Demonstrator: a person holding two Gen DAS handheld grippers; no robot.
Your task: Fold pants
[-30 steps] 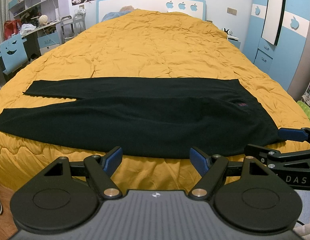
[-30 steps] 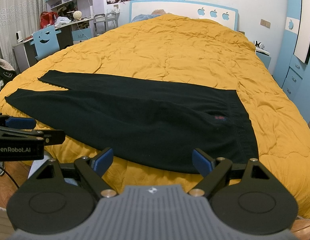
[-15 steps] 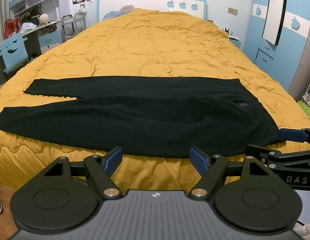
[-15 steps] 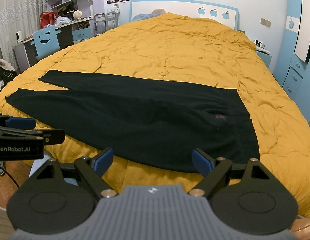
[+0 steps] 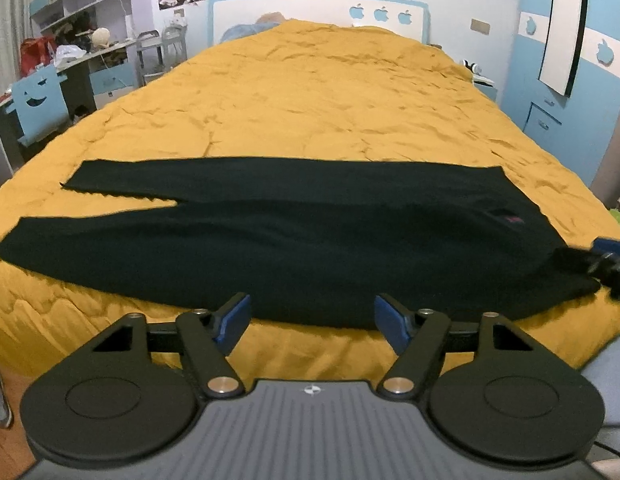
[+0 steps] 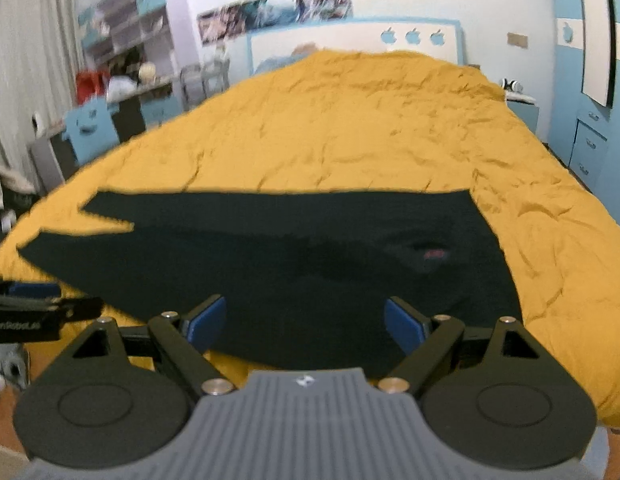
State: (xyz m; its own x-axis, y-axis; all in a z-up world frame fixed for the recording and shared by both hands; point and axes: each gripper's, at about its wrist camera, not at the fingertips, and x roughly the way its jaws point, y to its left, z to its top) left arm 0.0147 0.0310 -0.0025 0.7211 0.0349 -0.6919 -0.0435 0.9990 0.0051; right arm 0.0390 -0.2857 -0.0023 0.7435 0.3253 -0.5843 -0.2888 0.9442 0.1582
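Observation:
Black pants (image 5: pixel 294 236) lie flat across the near end of the yellow bed (image 5: pixel 330 92), legs to the left, waistband with a small red label (image 5: pixel 514 218) to the right. My left gripper (image 5: pixel 312 320) is open and empty, just short of the pants' near edge. My right gripper (image 6: pixel 306 322) is open and empty, over the near edge of the pants (image 6: pixel 310 256) toward the waist end. The right gripper also shows at the right edge of the left wrist view (image 5: pixel 590 262), by the waistband corner.
A desk with a blue chair (image 5: pixel 40 100) and shelves stand to the left of the bed. Blue cabinets (image 5: pixel 550 120) and a nightstand stand to the right. The white headboard (image 5: pixel 318 12) is at the far end. Wooden floor shows below the bed's near edge.
Both grippers have moved forward toward the pants. The right gripper has moved further, over the waist end, and its view is blurred. The pants have not moved.

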